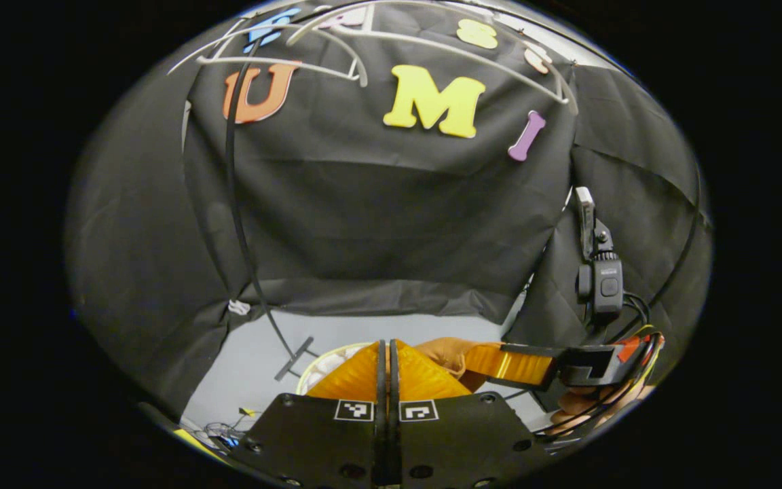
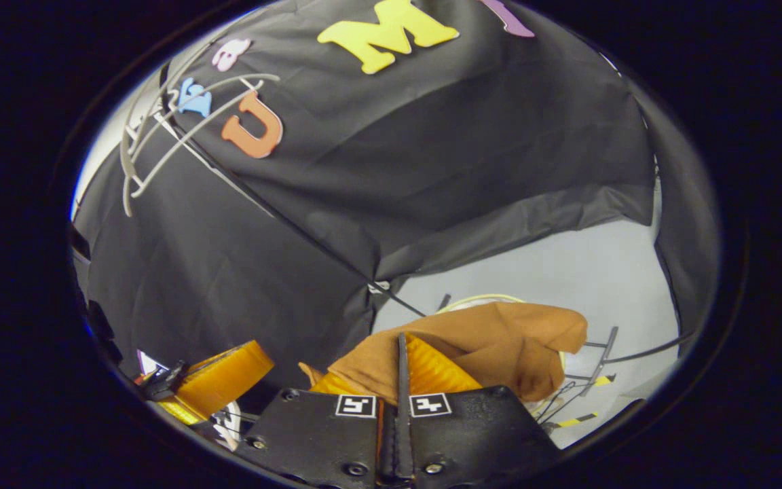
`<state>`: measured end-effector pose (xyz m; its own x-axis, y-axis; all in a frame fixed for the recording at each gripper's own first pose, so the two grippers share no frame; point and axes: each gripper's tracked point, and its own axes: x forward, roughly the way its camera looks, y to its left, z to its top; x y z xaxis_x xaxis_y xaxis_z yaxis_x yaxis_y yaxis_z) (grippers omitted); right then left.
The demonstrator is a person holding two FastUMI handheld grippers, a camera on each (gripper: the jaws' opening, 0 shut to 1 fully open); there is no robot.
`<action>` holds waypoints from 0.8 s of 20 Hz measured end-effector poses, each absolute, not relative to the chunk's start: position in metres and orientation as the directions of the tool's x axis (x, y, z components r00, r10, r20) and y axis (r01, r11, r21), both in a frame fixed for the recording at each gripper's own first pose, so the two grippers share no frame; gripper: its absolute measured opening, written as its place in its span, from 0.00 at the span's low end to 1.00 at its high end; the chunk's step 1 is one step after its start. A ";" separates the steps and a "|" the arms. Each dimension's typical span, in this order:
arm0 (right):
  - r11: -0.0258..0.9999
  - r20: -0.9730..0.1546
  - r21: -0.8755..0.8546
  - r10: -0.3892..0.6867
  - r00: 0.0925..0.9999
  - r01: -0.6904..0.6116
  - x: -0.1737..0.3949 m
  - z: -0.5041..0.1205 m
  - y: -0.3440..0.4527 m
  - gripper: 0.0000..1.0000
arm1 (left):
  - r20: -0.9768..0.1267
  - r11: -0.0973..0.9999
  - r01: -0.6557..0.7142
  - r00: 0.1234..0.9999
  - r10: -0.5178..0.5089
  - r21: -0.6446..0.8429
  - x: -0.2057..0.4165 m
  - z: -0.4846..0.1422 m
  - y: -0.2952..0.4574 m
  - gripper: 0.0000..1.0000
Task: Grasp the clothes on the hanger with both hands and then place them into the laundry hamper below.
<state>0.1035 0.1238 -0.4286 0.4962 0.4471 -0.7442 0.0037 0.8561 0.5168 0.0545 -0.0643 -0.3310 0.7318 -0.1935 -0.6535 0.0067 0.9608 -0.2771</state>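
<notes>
Hanging low over the white laundry hamper [image 2: 479,299], the brown garment [image 2: 499,339] lies bunched against the right gripper [image 2: 402,353], whose two fingers are pressed together with the cloth draped at their tips; whether a fold is actually pinched between them cannot be told. Fingers of the left gripper [image 1: 385,363] are likewise closed against each other, with the hamper rim [image 1: 323,356] just behind them and a patch of the garment [image 1: 449,353] beside them, touching nothing that can be confirmed. Pale empty hangers [image 1: 364,51] hang on the rack above, and a hand [image 1: 584,404] holds the right gripper in the left gripper view.
</notes>
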 end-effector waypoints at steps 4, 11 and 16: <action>0.923 -0.842 0.383 0.338 0.421 0.025 0.096 -0.462 0.113 0.06 | -0.701 0.961 -0.034 0.691 -0.176 -0.274 0.043 -0.338 -0.062 0.00; 0.943 -0.852 0.331 0.315 0.417 -0.037 0.091 -0.456 0.105 0.41 | -0.781 0.957 -0.097 0.603 -0.161 -0.272 0.027 -0.360 -0.058 0.00; 0.964 -0.862 0.258 0.257 0.437 -0.058 0.079 -0.445 0.081 0.61 | -0.816 0.953 -0.116 0.552 -0.172 -0.279 0.010 -0.372 -0.063 0.19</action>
